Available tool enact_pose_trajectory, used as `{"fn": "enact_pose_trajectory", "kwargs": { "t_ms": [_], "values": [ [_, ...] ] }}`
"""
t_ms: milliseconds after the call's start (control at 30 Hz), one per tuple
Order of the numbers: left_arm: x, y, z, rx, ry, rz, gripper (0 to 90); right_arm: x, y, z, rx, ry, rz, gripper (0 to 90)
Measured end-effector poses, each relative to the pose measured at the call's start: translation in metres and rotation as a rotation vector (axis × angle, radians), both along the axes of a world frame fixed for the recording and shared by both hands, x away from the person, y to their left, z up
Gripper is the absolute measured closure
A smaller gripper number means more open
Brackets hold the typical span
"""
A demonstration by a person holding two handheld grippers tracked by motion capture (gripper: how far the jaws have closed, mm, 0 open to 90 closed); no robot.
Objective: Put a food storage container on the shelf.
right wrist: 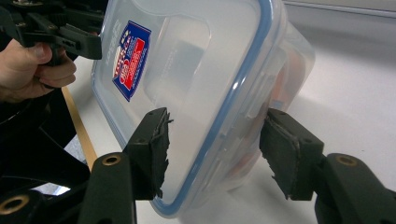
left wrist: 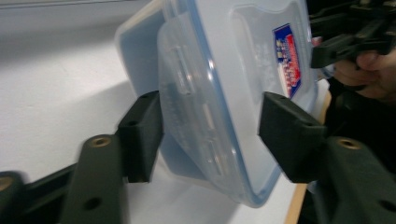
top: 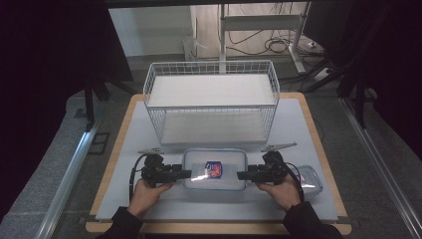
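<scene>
Nearest the person, the two hands sit at the table's front edge, each gripper pointing inward at the box (top: 215, 170) between them, so the box's long axis runs hand to hand and each gripper takes one short end. The left gripper (top: 185, 174) has its jaws about half spread across the left end; in the left gripper view one pad looks pressed against the wall under the rim and the other sits at the lid (left wrist: 243, 70), so it appears to hold the box, though I cannot be sure how firmly. The right gripper (top: 242, 175) mirrors it at the right end; in its own view the worn pads flank the blue-sealed rim, one near the lid and one beside the base, seemingly touching. Neither hand is nearer; any lift looks to need both rising together. The gripper views show the side latches and the sticker (right wrist: 131, 59) close up, which the high view barely resolves. The high view alone gives a second small lid (top: 307, 180) by the right hand and, farther off, the wire basket (top: 211, 102) just behind the box.
</scene>
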State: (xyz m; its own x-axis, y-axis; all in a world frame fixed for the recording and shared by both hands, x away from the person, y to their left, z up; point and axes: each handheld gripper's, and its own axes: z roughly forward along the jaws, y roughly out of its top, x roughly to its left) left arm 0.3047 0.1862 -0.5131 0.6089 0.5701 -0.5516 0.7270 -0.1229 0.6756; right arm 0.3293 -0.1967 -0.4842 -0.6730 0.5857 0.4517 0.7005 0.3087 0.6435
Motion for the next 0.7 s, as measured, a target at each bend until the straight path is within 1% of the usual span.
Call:
{"fn": "enact_pose_trajectory", "kwargs": {
  "t_ms": [33,133,167,200,233,300,333,367,400,500,533,567,700],
  "values": [
    [-0.0007,0.0000,0.0002,-0.001,0.006,0.003,41.5,0.0002,-0.0001,-0.0001,0.002,0.001,0.000,43.1],
    [-0.0023,-0.0004,0.0010,0.005,0.000,0.005,42.4,0.0003,0.0000,0.0000,0.008,0.002,-0.005,43.8],
    [-0.0041,-0.0006,0.0021,0.008,0.007,0.013,42.9,0.0008,-0.0006,-0.0005,0.021,0.009,-0.012,45.0],
    [-0.0041,-0.0006,0.0021,0.008,0.007,0.013,43.3,0.0008,-0.0006,-0.0005,0.021,0.009,-0.012,45.0],
    [-0.0051,-0.0006,0.0025,0.007,0.008,0.017,43.8,0.0015,-0.0015,-0.0011,0.038,0.021,-0.023,46.2],
    [-0.0069,0.0016,0.0018,-0.020,0.024,0.030,45.9,0.0018,-0.0024,-0.0013,0.051,0.034,-0.033,47.3],
    [-0.0069,0.0016,0.0018,-0.020,0.024,0.030,46.8,0.0018,-0.0024,-0.0013,0.051,0.034,-0.033,47.3],
    [-0.0071,0.0028,0.0011,-0.032,0.029,0.030,46.8,0.0018,-0.0026,-0.0014,0.057,0.037,-0.036,47.6],
    [-0.0074,0.0031,0.0012,-0.036,0.037,0.033,47.8,0.0019,-0.0034,-0.0020,0.071,0.049,-0.046,48.5],
    [-0.0081,0.0025,0.0021,-0.036,0.037,0.039,48.0,0.0022,-0.0048,-0.0027,0.090,0.066,-0.060,49.9],
    [-0.0081,0.0025,0.0021,-0.036,0.037,0.039,48.3,0.0022,-0.0048,-0.0027,0.090,0.066,-0.060,49.9],
    [-0.0080,0.0025,0.0023,-0.049,0.039,0.047,48.8,0.0024,-0.0062,-0.0027,0.104,0.081,-0.068,51.4],
    [-0.0087,0.0010,0.0044,-0.042,0.024,0.056,50.0,0.0022,-0.0076,-0.0018,0.117,0.073,-0.075,52.8]
  ]
}}
